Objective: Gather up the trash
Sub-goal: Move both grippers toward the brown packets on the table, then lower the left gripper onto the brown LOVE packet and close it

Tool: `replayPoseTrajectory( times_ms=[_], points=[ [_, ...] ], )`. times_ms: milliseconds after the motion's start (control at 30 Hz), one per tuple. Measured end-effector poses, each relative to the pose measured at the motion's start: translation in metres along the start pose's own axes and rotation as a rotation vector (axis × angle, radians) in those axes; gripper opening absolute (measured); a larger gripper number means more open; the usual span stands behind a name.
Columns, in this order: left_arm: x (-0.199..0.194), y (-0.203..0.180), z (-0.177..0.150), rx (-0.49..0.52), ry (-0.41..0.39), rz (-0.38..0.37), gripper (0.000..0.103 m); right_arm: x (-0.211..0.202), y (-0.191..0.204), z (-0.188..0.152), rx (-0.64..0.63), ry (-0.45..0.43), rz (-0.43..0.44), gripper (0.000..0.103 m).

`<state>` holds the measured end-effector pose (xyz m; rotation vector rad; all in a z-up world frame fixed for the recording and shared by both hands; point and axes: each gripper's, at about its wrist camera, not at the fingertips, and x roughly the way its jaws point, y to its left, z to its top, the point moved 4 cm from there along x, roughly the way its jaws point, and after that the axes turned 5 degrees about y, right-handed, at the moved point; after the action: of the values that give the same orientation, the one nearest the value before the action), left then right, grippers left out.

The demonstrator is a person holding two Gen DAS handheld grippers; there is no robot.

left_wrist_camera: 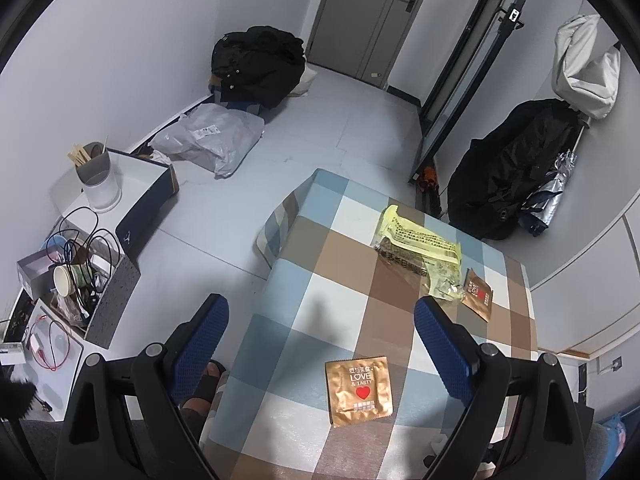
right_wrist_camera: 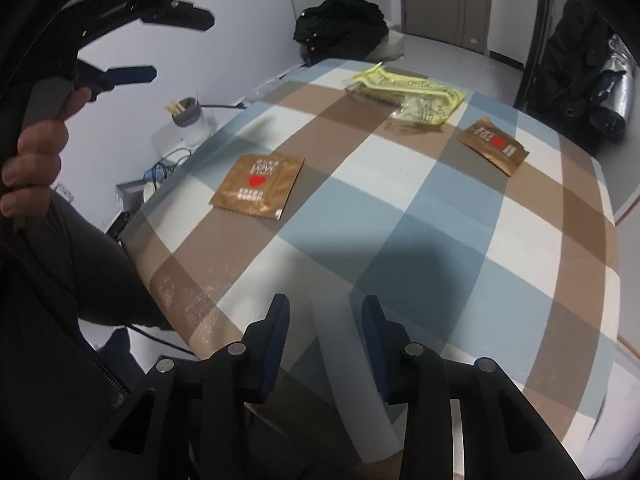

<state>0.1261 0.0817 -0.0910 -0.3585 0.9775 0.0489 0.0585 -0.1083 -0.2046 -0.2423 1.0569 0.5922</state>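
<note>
Three flat wrappers are lying on the checked tablecloth (right_wrist_camera: pixel 440 208): a near brown sachet (left_wrist_camera: pixel 359 391), a far brown sachet (left_wrist_camera: pixel 477 293) and a crumpled yellow wrapper (left_wrist_camera: pixel 416 243). Both the left gripper (left_wrist_camera: pixel 320 344) and right gripper (right_wrist_camera: pixel 325 312) are hanging with jaws apart, holding nothing. The sachets are likely light, thin and slippery, so pinching a raised edge is looking wisest
</note>
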Motion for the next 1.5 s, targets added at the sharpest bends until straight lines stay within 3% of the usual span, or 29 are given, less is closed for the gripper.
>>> replayPoseTrajectory(
  times_ms=[300, 667, 1067, 1333, 1500],
  points=[
    [0.006, 0.003, -0.003, -0.006, 0.019, 0.024, 0.092, 0.008, 0.004, -0.003, -0.065, 0.02, -0.093, 0.019],
    [0.008, 0.008, -0.005, -0.017, 0.013, 0.032, 0.092, 0.003, -0.001, 0.001, -0.047, 0.005, -0.069, 0.011],
    [0.035, 0.0, -0.019, 0.018, 0.139, -0.013, 0.092, -0.012, -0.025, 0.013, 0.091, -0.072, -0.002, 0.01],
    [0.054, -0.026, -0.043, 0.157, 0.261, -0.042, 0.092, -0.025, -0.042, 0.016, 0.166, -0.123, 0.002, 0.01],
    [0.066, -0.033, -0.055, 0.21, 0.312, -0.007, 0.092, -0.035, -0.058, 0.016, 0.23, -0.158, 0.02, 0.01]
  ],
)
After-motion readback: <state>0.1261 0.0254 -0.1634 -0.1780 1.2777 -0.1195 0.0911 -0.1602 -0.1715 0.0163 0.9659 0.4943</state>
